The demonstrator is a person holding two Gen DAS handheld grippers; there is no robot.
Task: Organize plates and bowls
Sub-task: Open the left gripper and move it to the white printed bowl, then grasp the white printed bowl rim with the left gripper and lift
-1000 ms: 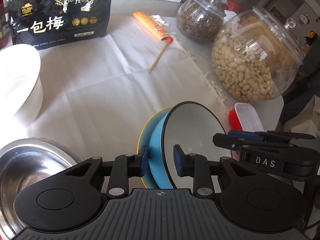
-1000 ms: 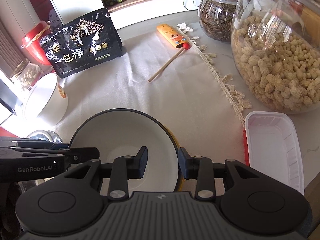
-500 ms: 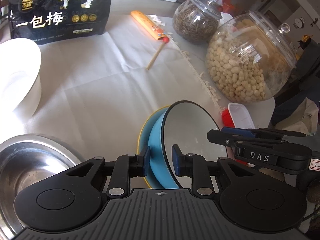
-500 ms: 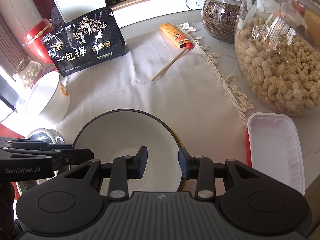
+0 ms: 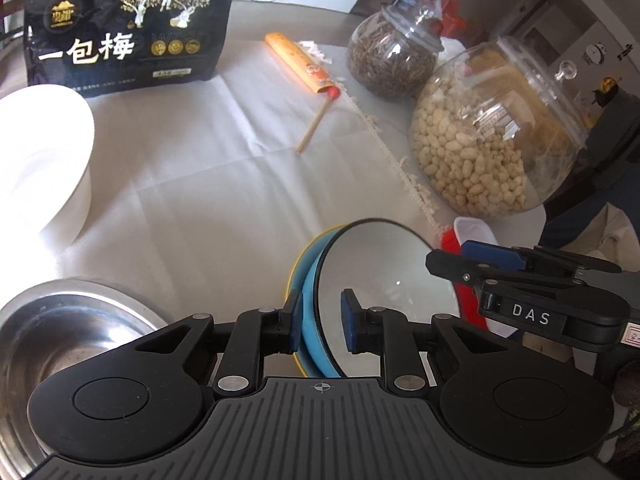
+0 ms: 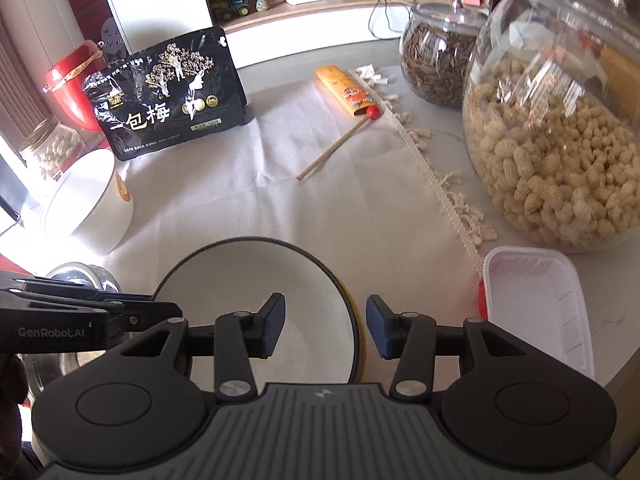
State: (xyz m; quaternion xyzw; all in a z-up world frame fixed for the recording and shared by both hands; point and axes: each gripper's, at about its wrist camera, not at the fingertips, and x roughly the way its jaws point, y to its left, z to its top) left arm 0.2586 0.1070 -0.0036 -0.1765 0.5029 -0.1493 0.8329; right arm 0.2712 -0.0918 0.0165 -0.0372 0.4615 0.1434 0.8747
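Observation:
A blue bowl with a white inside and black rim point(image 5: 384, 264) sits on a yellow plate point(image 5: 294, 276), whose edge also shows in the right wrist view point(image 6: 360, 332). My left gripper point(image 5: 320, 320) straddles the bowl's rim, one pad outside and one inside, and is shut on it. The bowl point(image 6: 248, 280) also shows in the right wrist view. My right gripper point(image 6: 326, 326) is open, its jaws straddling the bowl's right rim without touching. A white bowl point(image 5: 40, 156) stands at the left, and a steel bowl point(image 5: 60, 328) lies at the near left.
A peanut jar point(image 6: 560, 140), a seed jar point(image 6: 436, 64), a black snack bag point(image 6: 168, 92), an orange packet with a stick point(image 6: 348, 92) and a white plastic tray point(image 6: 536, 304) stand around on the white tablecloth point(image 6: 320, 200). A red tin point(image 6: 72, 84) stands at the far left.
My left gripper's jaws have closed in on the blue bowl's rim. My right gripper's jaws have spread a little wider. Both cameras have shifted slightly.

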